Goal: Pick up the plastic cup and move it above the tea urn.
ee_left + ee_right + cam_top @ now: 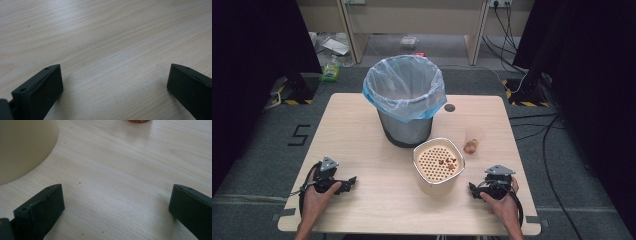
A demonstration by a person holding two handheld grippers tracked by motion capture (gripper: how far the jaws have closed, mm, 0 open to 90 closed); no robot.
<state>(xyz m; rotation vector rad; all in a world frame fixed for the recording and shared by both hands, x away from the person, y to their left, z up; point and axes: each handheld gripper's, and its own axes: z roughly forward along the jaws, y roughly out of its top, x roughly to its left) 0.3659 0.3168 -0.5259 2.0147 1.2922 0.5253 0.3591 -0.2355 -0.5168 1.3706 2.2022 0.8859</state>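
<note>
A pale wooden table (377, 200) spreads out below the high view, standing on grey carpet. At its far middle sits a grey waste bin (405, 100), upright, lined with a light blue plastic bag (377, 97) folded over the rim. Just in front of the bin, toward the person, there's a cream container (438, 167) topped by a perforated tray, and a few small brown bits (448, 162) lie on that tray's right side. Right of it, apart from it, a clear plastic cup (474, 138) lies tipped over with brown pieces (469, 147) at its mouth.

Down at the near left, the left gripper (347, 184) rests on the table in the person's hand, jaws spread wide apart over bare wood, nothing between them. Near right, the right gripper (473, 189) sits just beside the cream container, also in hand, jaws parted wide and empty. In the right gripper view the container's curved wall (22, 150) fills the upper left corner, and an orange-brown thing (139, 121) peeks in at the top edge, too cut off to tell.
</note>
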